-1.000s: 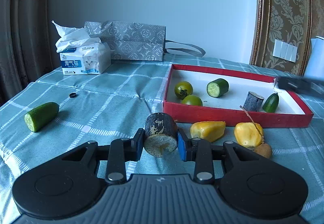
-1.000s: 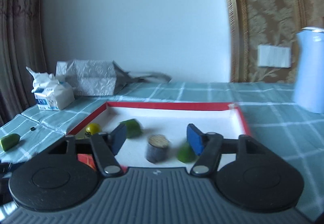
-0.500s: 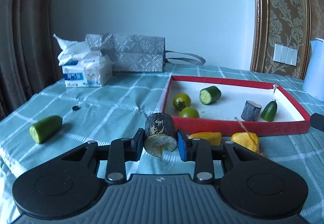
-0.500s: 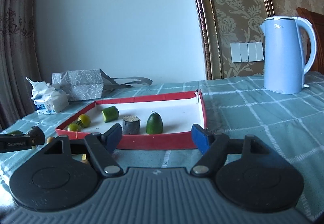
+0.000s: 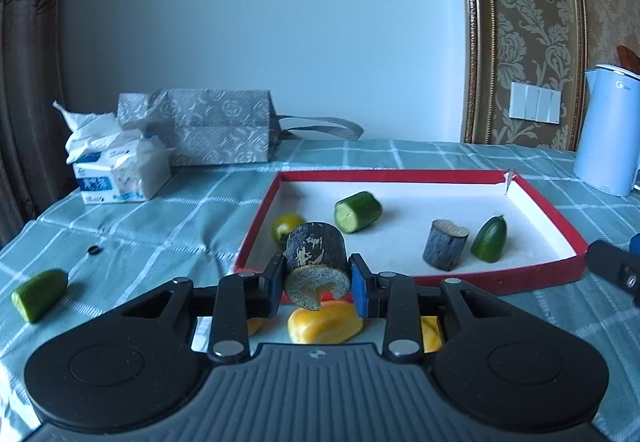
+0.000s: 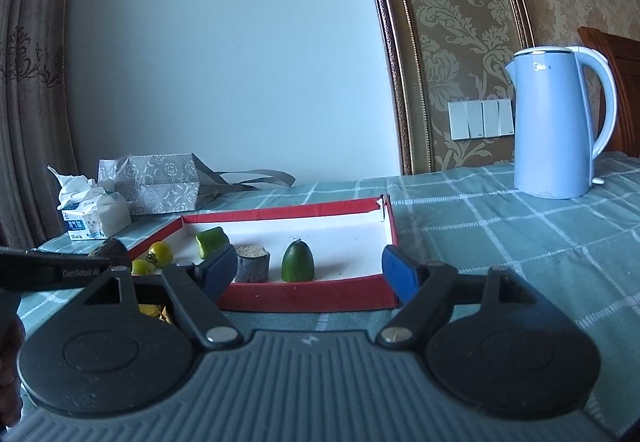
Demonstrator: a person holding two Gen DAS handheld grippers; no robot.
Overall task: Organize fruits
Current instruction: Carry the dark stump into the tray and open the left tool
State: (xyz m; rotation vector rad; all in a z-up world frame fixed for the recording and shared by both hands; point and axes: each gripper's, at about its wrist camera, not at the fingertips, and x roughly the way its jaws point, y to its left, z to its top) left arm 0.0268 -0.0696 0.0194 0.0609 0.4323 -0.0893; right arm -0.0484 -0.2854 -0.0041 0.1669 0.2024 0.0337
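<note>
While the left gripper (image 5: 316,282) grips a dark, mottled cylindrical fruit piece (image 5: 316,262) between its blue pads, lifted clear of the checked tablecloth (image 5: 168,226), the red-rimmed tray (image 5: 256,238) lies just beyond, toward the far right. Inside the tray rest a cut cucumber section (image 5: 357,211), a second dark cylindrical piece (image 5: 444,250), a green fruit half (image 5: 490,244) and a yellow-green tomato (image 5: 286,224). Yellow fruit pieces (image 5: 326,322) lie on the cloth below the held piece, near the tray's front wall; a cucumber end (image 5: 38,294) sits well apart at the near left. The right gripper (image 6: 306,272) hovers empty, jaws wide apart, before the tray's near wall. Judged risks: the held piece is clamped near its notched cut face, so it may pivot or slip if the squeeze eases; carried too low, it could strike the tray's near rim and shift the tray; released from height, it could roll into the tomato. The blue kettle (image 6: 560,122) stands far right, clear of the path.
</note>
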